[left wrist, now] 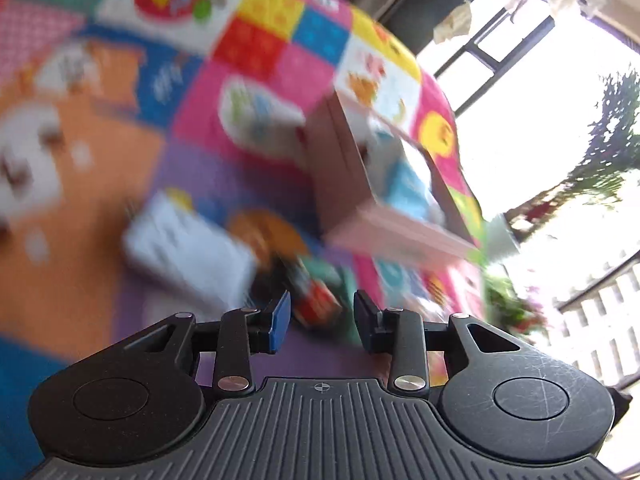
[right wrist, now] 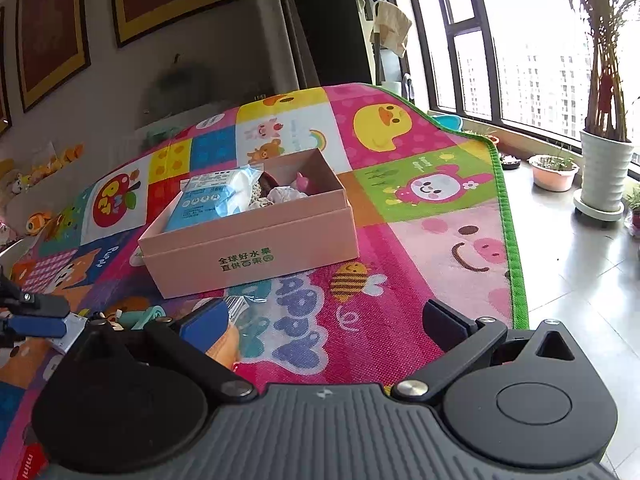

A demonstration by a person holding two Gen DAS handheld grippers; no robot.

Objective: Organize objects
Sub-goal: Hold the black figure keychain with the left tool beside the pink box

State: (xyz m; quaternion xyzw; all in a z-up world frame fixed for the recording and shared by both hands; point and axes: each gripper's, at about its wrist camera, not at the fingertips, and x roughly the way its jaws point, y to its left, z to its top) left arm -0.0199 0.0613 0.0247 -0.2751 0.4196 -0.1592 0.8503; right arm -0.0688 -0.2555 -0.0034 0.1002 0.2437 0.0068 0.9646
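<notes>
My right gripper (right wrist: 332, 328) jaws spread wide, nothing between | pink cardboard box (right wrist: 256, 240) ahead on colourful play mat (right wrist: 420, 200), open, holding blue-white packet (right wrist: 212, 200) | left gripper (right wrist: 36, 320) at left edge | potted plants (right wrist: 554, 172) by window.

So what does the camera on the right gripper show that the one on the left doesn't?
Only the right wrist view shows framed pictures on the wall, a tall plant in a white pot, the green print on the box front, and the right gripper with its jaws wide apart.

Only the left wrist view, which is blurred, shows a white packet and a small red item just ahead of the left gripper.

Both show the pink box on the colourful play mat and the window.
</notes>
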